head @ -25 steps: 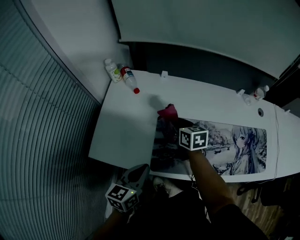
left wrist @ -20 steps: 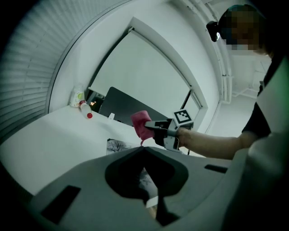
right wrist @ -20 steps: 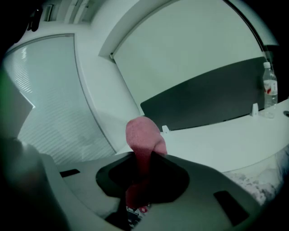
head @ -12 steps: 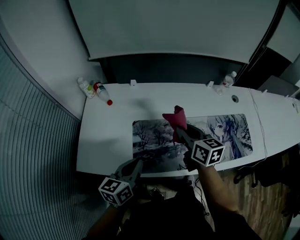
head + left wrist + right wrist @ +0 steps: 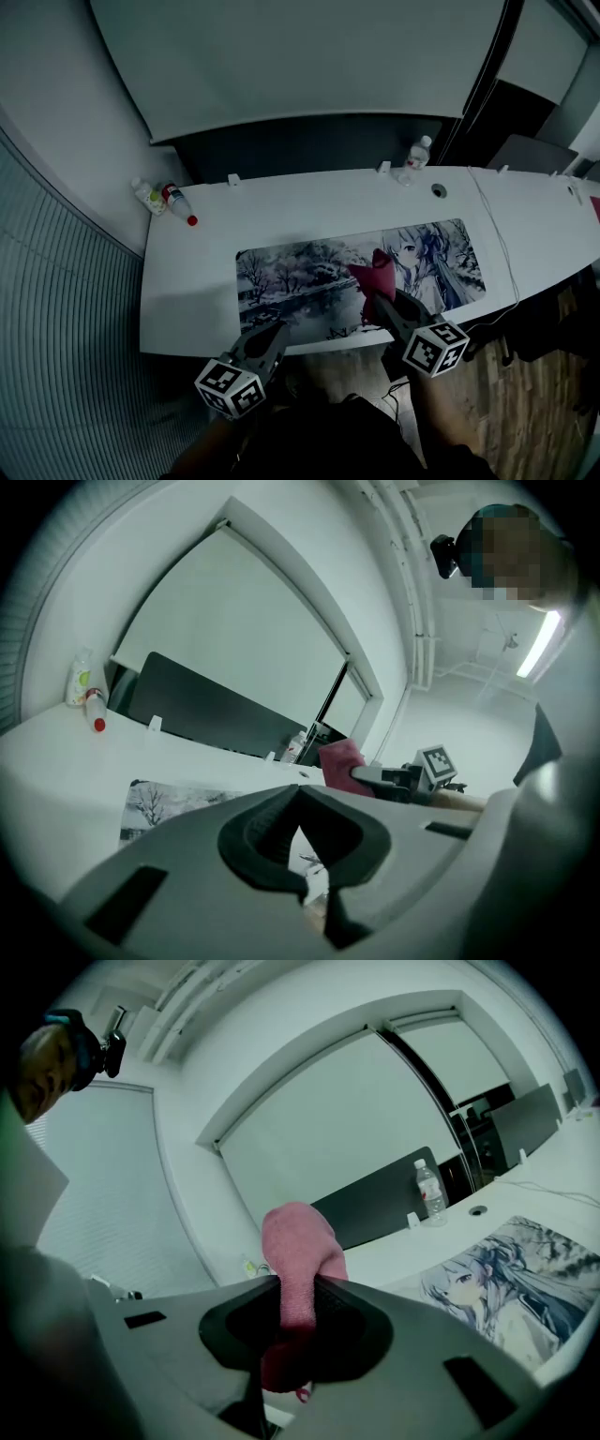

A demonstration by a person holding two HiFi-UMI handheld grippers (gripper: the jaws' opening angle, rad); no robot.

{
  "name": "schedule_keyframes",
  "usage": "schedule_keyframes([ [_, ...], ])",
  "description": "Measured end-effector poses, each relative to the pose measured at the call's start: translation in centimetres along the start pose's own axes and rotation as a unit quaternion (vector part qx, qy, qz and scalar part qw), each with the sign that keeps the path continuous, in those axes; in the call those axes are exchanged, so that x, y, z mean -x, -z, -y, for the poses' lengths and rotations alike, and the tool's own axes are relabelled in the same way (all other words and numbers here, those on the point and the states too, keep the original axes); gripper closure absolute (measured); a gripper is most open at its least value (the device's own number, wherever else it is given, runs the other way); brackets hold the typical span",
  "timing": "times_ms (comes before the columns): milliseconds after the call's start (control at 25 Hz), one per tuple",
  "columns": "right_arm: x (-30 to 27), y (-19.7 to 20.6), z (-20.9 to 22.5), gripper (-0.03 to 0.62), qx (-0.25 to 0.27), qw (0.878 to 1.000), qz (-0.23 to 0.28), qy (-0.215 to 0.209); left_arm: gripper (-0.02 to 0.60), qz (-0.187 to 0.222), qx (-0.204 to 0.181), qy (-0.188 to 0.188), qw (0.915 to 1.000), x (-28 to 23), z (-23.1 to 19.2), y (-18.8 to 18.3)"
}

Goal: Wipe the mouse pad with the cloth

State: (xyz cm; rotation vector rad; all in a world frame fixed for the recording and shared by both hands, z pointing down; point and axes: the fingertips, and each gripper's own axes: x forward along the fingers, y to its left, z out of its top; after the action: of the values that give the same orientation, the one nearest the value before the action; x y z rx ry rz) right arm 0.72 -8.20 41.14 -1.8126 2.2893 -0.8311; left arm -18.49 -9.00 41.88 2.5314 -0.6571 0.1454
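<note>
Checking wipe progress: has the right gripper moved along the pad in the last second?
Yes. The right gripper, shut on the cloth, went from the pad's left end rightward, up to the girl print.

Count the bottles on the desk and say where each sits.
3. On the desk, far left corner: a green-labelled bottle and a red-capped bottle together. A clear water bottle stands at the far edge, right of centre. None looks hidden.
</note>
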Motion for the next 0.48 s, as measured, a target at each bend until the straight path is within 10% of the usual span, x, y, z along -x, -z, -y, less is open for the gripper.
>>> schedule_keyframes([
  [480,12.9,2.2,0.3,0.505,-0.031,0.999,-0.002,-0.044,0.577,-0.02,0.033,0.008,0.9992,-2.4,11.9,4.9],
])
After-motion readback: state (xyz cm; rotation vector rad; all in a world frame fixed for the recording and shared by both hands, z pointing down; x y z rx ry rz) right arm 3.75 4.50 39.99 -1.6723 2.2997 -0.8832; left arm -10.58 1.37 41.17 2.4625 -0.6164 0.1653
